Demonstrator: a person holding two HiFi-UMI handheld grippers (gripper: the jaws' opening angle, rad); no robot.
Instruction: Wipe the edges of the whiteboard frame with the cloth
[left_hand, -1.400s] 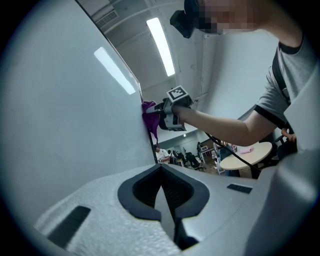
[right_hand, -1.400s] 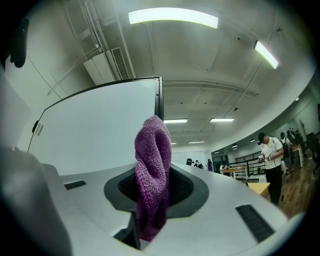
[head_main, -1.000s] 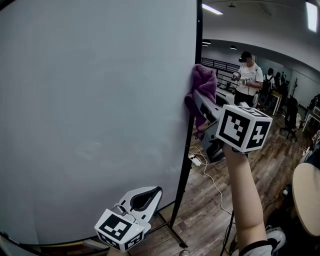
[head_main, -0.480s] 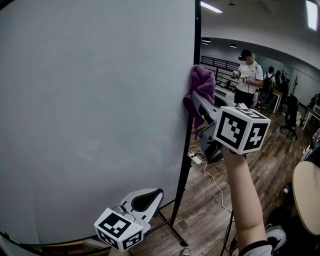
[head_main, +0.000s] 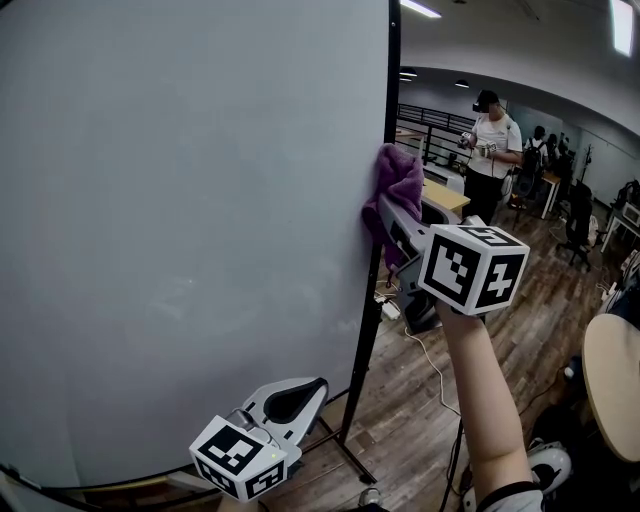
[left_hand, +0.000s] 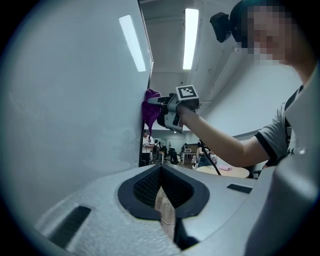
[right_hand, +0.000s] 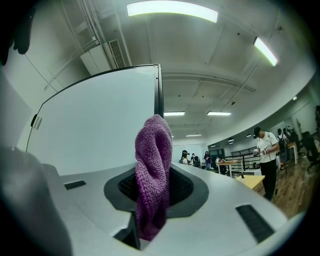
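Observation:
A large whiteboard stands upright with a thin black frame down its right edge. My right gripper is shut on a purple cloth, which presses against that right frame edge at about mid height. In the right gripper view the purple cloth hangs bunched between the jaws, with the frame rising behind it. My left gripper is low, near the board's bottom, shut with nothing in it. The left gripper view shows the cloth on the frame above.
The board's black stand leg reaches onto the wooden floor, where a white cable trails. A person stands at the back right near desks and chairs. A round table edge is at far right.
My right gripper and the purple cloth have slid a little down the right frame edge. The left gripper has stayed in place.

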